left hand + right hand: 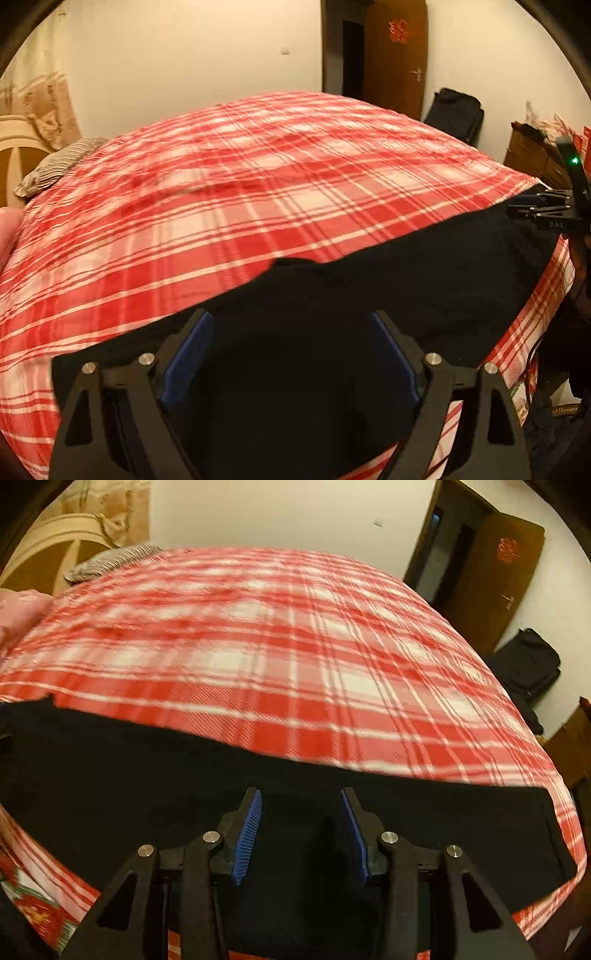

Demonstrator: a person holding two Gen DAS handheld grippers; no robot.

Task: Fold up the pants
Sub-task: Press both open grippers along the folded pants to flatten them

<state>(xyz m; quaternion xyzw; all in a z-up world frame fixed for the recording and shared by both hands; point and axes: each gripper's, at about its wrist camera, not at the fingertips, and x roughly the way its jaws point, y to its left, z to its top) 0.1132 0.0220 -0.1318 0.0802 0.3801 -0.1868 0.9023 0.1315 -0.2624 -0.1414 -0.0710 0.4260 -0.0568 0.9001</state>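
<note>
Black pants [406, 280] lie flat along the near edge of a bed with a red and white plaid cover [258, 177]. My left gripper [291, 321] is open, its blue pads spread wide just above the pants. My right gripper [301, 797] is open too, over the same black cloth [147, 760]. Neither holds anything. The right gripper also shows at the right edge of the left wrist view [543, 206], at the pants' far end.
A grey striped pillow [55, 166] lies at the bed's head by a wooden headboard [55, 550]. A pink pillow [18, 609] sits at the left. A brown door [495, 579] and a black bag [528, 664] stand beyond the bed's right side.
</note>
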